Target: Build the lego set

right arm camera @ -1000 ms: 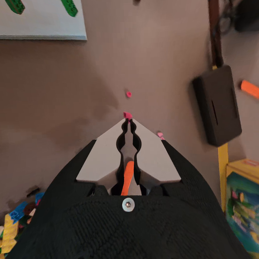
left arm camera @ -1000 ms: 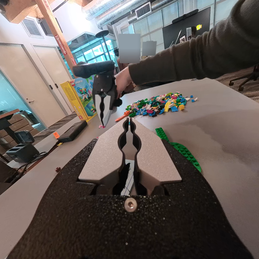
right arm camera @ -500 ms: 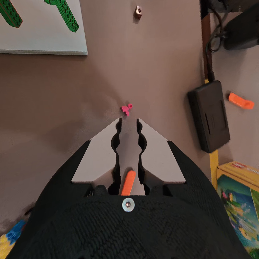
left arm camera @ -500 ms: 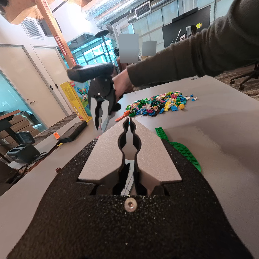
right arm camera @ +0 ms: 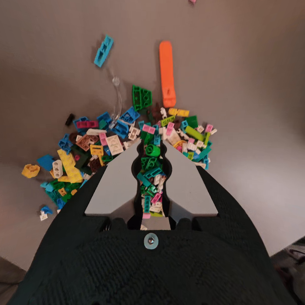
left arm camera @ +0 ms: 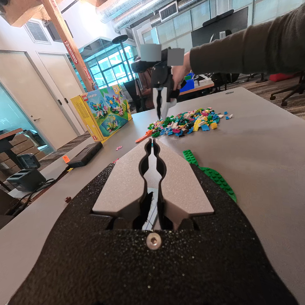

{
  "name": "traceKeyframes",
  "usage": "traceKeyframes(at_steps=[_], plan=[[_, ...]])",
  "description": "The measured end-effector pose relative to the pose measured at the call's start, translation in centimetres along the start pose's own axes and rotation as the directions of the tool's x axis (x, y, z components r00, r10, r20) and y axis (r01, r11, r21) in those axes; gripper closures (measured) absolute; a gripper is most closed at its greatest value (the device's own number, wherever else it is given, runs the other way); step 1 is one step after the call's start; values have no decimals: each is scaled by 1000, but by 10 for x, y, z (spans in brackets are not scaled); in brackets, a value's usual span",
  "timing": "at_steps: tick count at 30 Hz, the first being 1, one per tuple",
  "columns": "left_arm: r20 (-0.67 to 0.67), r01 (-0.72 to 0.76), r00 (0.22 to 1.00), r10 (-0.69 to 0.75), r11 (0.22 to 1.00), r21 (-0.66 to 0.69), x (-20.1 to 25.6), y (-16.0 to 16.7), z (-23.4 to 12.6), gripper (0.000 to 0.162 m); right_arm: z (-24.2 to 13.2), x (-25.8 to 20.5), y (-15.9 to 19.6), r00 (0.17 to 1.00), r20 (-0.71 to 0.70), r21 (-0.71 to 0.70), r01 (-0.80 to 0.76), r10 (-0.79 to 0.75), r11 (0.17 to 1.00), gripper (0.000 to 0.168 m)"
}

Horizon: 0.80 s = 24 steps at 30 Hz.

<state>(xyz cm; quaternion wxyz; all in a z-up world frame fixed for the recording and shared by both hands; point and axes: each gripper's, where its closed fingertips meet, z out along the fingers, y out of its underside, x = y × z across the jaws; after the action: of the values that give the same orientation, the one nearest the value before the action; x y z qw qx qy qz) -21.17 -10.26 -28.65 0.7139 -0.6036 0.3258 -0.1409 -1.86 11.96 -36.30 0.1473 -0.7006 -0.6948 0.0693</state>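
Left tool [left arm camera: 152, 143]: low over the near part of the worktop, fingers brought together with only a thin slit at the tips; nothing between them.
Right tool [right arm camera: 151, 141]: held by a hand [left arm camera: 179, 75] in a dark sleeve, pointing down over the near-left edge of the brick pile; fingers a little apart, nothing clamped.
Brick pile [left arm camera: 184, 123]: loose small bricks in many colours, heaped on the far middle of the worktop; seen from above in the right wrist view [right arm camera: 132, 148].
Green round brick [right arm camera: 152, 150]: on the pile, in the gap between the right tool's tips; contact cannot be told.
Orange bar [right arm camera: 166, 74]: long flat piece lying just beyond the pile's edge; in the left wrist view [left arm camera: 143, 138] it lies just left of the pile.
Green plates [left arm camera: 212, 175]: studded flat pieces on the worktop just right of the left tool, partly hidden by it.
Pink pieces [left arm camera: 118, 148]: small, alone on the worktop, far left of the left tool.
Yellow box [left arm camera: 102, 113]: set packaging standing at the far left of the worktop.
Black case [left arm camera: 85, 155]: flat, near the left edge, near side of the box.
Worktop [left arm camera: 247, 156]: grey, matte.
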Motion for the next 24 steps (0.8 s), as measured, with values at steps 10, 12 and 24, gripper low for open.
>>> traceKeyframes(at_steps=[10, 12, 24], plan=[[1, 3, 1000, -3, 1000, 2, 0, 0, 0, 162, 12, 2, 18, 1000, -29, -53, 5, -6, 999, 154], [1, 4, 1000, -4, 1000, 2, -1, 0, 0, 162, 10, 3, 17, 999, -33, -64, 18, -20, 998, 156], [1, -1, 1000, 1, 1000, 4, 0, -1, 0, 162, -2, -28, -93, 934, -103, 110, 354, -343, 929, 164]])
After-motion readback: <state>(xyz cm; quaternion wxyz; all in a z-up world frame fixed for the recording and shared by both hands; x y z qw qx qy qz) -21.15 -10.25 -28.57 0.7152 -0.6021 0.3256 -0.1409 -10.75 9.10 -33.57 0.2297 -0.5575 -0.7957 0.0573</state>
